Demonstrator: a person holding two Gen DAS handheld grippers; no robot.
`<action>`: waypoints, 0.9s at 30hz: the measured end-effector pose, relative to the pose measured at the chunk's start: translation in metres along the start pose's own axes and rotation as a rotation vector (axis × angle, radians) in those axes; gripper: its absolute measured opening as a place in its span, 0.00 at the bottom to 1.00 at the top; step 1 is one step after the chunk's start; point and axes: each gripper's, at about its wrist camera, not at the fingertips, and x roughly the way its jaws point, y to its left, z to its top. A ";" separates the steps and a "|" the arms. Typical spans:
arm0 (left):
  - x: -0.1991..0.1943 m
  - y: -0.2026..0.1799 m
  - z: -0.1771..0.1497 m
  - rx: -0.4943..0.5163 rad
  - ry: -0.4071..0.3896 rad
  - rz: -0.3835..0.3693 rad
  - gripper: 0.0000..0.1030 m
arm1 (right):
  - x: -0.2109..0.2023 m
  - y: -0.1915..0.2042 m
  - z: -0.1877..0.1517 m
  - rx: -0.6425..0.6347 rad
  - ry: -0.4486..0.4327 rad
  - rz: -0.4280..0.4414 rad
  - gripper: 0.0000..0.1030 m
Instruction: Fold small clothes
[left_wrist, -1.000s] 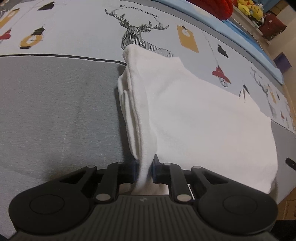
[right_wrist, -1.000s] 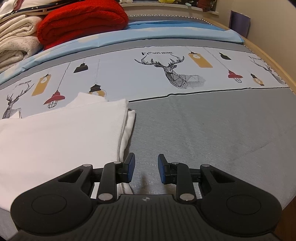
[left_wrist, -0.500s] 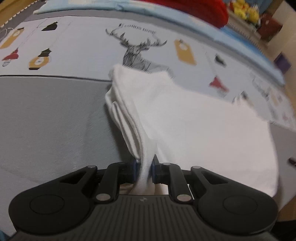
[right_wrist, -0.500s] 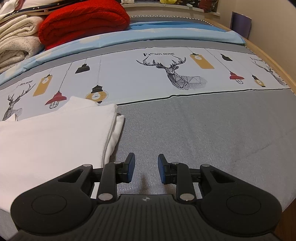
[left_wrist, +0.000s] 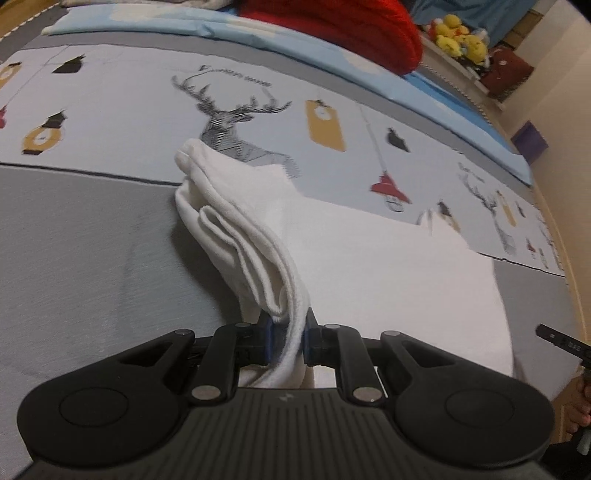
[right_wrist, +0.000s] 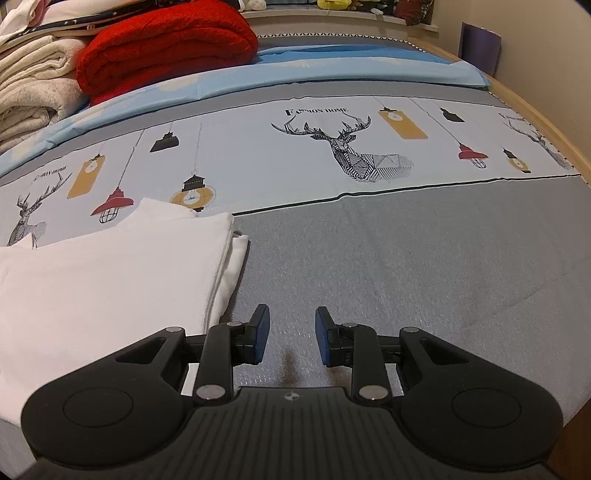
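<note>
Lifting the white garment (left_wrist: 369, 258) by its bunched edge at lower centre, the left tongs (left_wrist: 288, 338) are gripping cloth; the right tongs (right_wrist: 291, 339) are hanging open, empty; carrying it across comes next.

Left gripper (left_wrist: 287, 338) — jaws drawn in close, blue pads pressed on either side of a bunched edge of the white garment (left_wrist: 369, 258), which is pinched between them and lifted off the rest of the cloth. The gripper is pointed along the garment's left border, low and near level. At the far right edge of the left wrist view, a bit of the person's hand (left_wrist: 581, 402) is seen, partly cut off.

Right gripper (right_wrist: 291, 339) — jaws held apart, a clear gap between the blue pads, nothing gripped. It is set low, just beside the garment's right edge, its left finger (right_wrist: 258, 338) near the cloth but apart from it.
</note>
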 end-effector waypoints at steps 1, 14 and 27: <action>0.000 -0.004 0.000 0.006 -0.004 -0.012 0.15 | -0.001 0.000 0.000 0.003 -0.003 0.002 0.27; 0.009 -0.088 -0.006 0.109 -0.056 -0.255 0.15 | -0.005 0.005 0.006 0.009 -0.030 0.030 0.27; 0.058 -0.190 -0.023 0.182 -0.008 -0.399 0.34 | -0.008 0.012 0.011 0.044 -0.071 0.067 0.27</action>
